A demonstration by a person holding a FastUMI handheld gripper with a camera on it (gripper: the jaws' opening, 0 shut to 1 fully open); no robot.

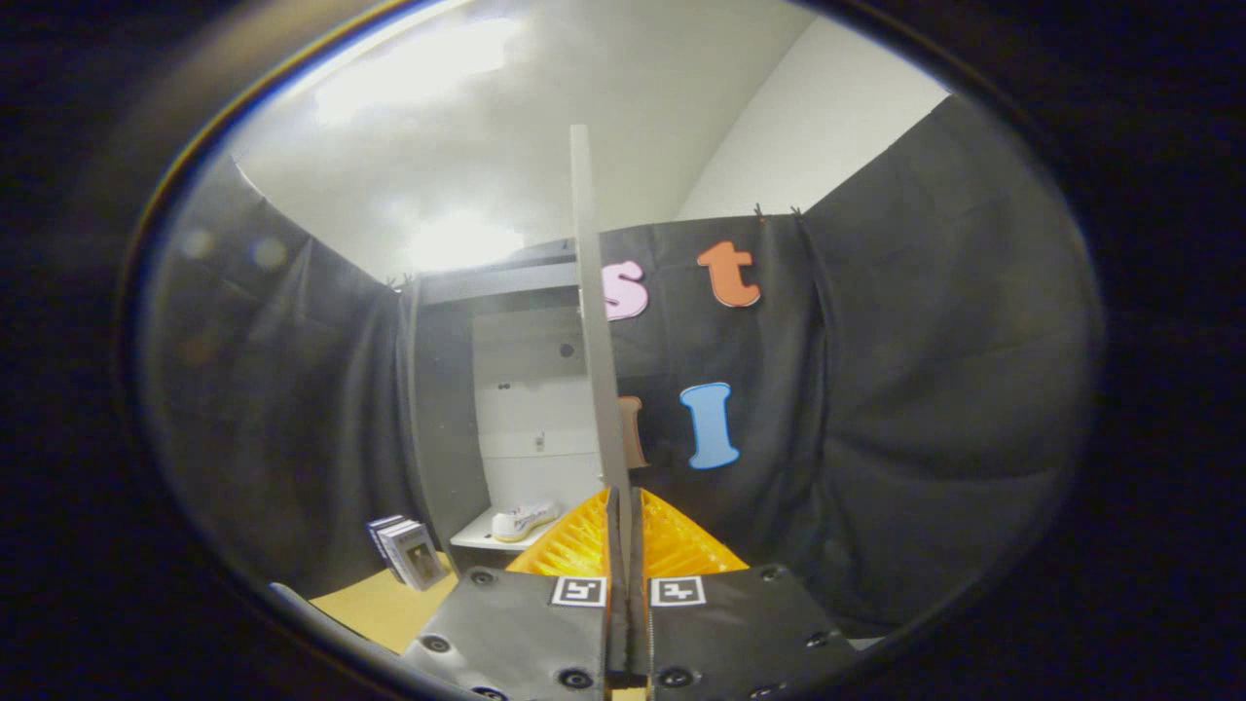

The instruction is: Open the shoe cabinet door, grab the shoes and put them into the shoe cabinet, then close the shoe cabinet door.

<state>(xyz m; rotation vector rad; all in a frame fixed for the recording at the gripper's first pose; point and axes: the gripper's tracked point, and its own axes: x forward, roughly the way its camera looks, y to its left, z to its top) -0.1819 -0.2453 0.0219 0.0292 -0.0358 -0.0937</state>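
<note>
Grey and thin, the edge of the shoe cabinet door is running up the middle of the frame, from between the fingers at the bottom to well above the top of the cabinet. The gripper is pinching this edge: its two fingers are pressing on the panel from either side, with only the thickness of the door between them, low in the centre of the frame. Ridged pads are showing on both sides of the panel, and two small square markers are sitting on the gripper body just below them.

Left of the door, in the centre-left of the frame, the shoe cabinet is standing open, its pale inner back wall and dark outer frame facing the camera. A white shoe is lying on the cabinet's lowest shelf, low in the frame and just left of the fingers, its toe pointing towards the left. Whether a second shoe is lying behind it cannot be told.

Further left and lower, a small stack of books is standing tilted on the tan floor, beside the cabinet's dark side panel. Black cloth is hanging around the booth on the left and right, and a white wall and ceiling are glowing brightly across the upper part of the frame.
</note>
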